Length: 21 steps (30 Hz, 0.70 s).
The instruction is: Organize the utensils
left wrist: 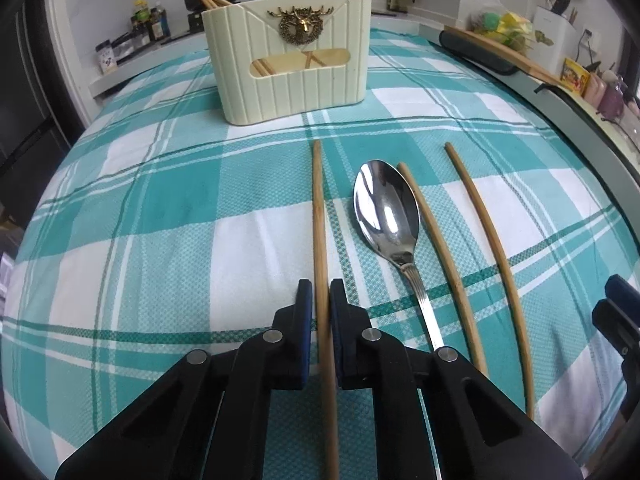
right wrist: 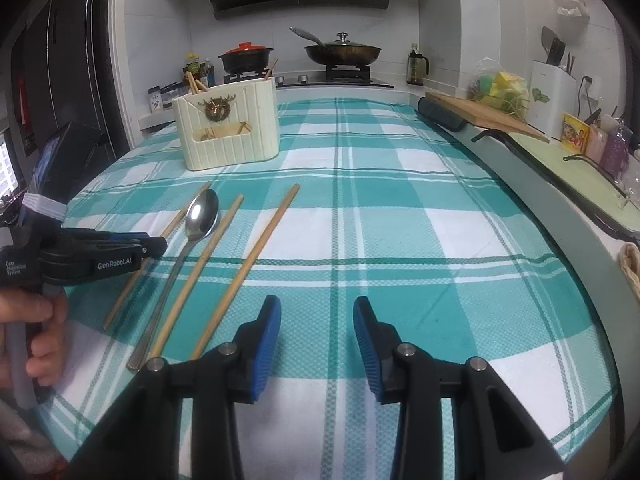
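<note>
Three wooden chopsticks and a steel spoon (left wrist: 386, 212) lie side by side on the teal checked tablecloth (left wrist: 160, 208). My left gripper (left wrist: 321, 286) is shut on the leftmost chopstick (left wrist: 319, 208), which runs between its pads toward the cream utensil holder (left wrist: 288, 60). The holder has several chopsticks standing in it. In the right wrist view the left gripper (right wrist: 160, 245) reaches in from the left over that chopstick (right wrist: 124, 296), held by a hand (right wrist: 44, 320). My right gripper (right wrist: 316, 308) hovers open over bare cloth, right of the other two chopsticks (right wrist: 208, 248) (right wrist: 260, 248).
Behind the holder is a stove with a red-lidded pot (right wrist: 246, 58) and a lidded pan (right wrist: 342, 52). A dark roll (right wrist: 440, 114) and a wooden cutting board (right wrist: 488, 116) line the table's right edge. A dark fridge (right wrist: 60, 60) stands on the left.
</note>
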Tool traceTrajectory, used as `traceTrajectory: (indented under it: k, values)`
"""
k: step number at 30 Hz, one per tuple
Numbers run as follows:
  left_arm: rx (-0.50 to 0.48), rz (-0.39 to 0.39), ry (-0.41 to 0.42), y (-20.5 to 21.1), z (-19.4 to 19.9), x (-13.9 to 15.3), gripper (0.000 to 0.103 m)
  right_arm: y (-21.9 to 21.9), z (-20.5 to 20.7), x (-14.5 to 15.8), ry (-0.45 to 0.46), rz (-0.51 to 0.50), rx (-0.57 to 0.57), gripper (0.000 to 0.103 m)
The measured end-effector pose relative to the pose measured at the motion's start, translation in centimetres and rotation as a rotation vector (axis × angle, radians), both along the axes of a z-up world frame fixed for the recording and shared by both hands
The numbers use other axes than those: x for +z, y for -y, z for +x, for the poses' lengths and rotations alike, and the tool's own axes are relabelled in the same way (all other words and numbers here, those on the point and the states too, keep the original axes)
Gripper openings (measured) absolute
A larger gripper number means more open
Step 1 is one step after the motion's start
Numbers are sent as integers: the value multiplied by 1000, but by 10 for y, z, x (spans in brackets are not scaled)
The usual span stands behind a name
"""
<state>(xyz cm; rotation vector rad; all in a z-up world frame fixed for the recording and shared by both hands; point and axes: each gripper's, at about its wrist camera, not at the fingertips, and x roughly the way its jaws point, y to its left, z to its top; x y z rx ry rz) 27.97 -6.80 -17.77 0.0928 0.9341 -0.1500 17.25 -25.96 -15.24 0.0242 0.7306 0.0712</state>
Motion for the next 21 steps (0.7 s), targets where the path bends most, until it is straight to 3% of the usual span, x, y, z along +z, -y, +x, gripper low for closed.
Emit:
traceTrajectory:
  k: [7, 13, 18, 19, 21]
  values:
    - [114, -10, -5, -37, -11, 0, 6, -13, 40, -11, -143, 157, 35, 38]
    - [192, -7, -13, -75, -30, 0, 6, -37, 57, -18, -171, 110, 80, 38]
    - [200, -17, -11, -84, -38, 0, 8, -53, 60, -24, -184, 18, 103, 38]
    - [198, -19, -10, -84, -39, 0, 11, -55, 59, -24, -180, -4, 104, 29]
    - [193, -25, -8, -85, -40, 0, 29, -56, 58, -24, -177, -48, 97, 11]
